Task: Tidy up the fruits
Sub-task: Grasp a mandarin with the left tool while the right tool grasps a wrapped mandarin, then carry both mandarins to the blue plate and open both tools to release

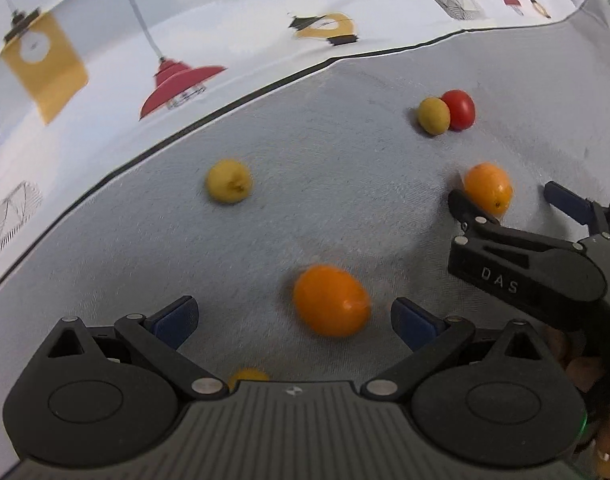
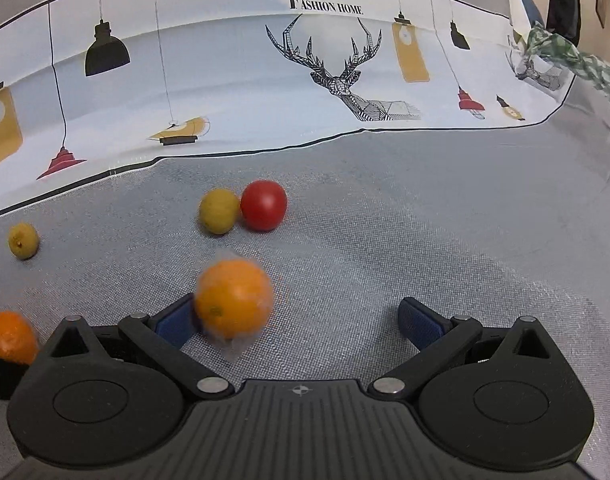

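We hold two black two-finger grippers over a grey woven cloth scattered with small round fruits. Our left gripper (image 1: 295,316) has its blue-padded fingers spread wide apart, and a blurred orange fruit (image 1: 332,300) lies between them, nearer the right pad, not yet squeezed. Our right gripper (image 2: 297,322) is also spread wide; a second orange fruit (image 2: 233,305) sits touching or just beside its left pad, and a faint clear film seems to wrap it, though blur makes that uncertain. Farther off on the cloth, a yellow-green fruit (image 2: 219,211) touches a red fruit (image 2: 263,205), and another yellow fruit (image 1: 229,181) lies alone, well apart to the left. We judge these fruits light, smooth and ready to roll, with skins firm enough for a gentle pinch but likely to bruise or squirt out under a hard one. The safest hold seems across the widest middle of each fruit, pads centred on opposite sides
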The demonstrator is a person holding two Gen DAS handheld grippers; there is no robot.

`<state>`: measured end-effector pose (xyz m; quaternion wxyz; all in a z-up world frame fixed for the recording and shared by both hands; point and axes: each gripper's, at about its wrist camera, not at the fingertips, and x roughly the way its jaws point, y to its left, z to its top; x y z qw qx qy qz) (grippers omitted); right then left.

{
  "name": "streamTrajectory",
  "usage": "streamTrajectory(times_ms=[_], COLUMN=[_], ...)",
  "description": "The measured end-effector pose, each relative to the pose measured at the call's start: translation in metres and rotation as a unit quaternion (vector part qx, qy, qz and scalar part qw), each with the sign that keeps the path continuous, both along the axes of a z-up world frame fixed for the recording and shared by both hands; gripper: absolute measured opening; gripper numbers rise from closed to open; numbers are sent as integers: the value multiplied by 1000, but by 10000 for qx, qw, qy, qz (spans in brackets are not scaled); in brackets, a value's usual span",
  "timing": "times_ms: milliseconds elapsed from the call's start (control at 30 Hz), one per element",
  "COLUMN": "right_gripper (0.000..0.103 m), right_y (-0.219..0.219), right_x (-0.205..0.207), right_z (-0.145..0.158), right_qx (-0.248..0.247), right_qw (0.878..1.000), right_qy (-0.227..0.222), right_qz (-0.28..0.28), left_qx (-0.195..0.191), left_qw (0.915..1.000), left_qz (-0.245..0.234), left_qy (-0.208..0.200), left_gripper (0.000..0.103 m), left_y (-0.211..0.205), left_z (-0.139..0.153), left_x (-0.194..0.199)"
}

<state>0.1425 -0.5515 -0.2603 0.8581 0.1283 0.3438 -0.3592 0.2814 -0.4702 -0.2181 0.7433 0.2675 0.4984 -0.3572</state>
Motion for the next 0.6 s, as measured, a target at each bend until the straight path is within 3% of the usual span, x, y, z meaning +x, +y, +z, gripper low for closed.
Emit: streamTrajectory(times_ms=[67, 100, 133, 167, 367, 600], right_gripper=[101, 98, 76, 38, 39, 39], right_y=[1, 1, 2, 5, 1, 8], right_x=[-1, -2, -2, -1, -5, -17], right_z=[1, 3, 7, 11, 17, 32], right_qx=[6, 46, 41, -24, 141, -75], right_qw=[10000, 10000, 9999, 9996, 9991, 9972], right_qy=[22, -7, -79, -127, -345, -739], right_qz=[2, 25, 88, 236, 184, -26], left_qx=[-23, 8, -43, -93, -261, -590], left_qw=[10000, 9999, 9998, 9997, 9991, 9934], left_qz=[-38, -66, -104, -132, 281, 978], left_qy=[-82, -108, -168, -206, -167, -127], left_gripper=[86, 66, 42, 43, 43, 43], left_y=[-4, -6, -6, -5, 13, 83], left_z=[0, -1, 2, 5, 27, 102], left_x=[-2, -3, -5, -7, -8, -41])
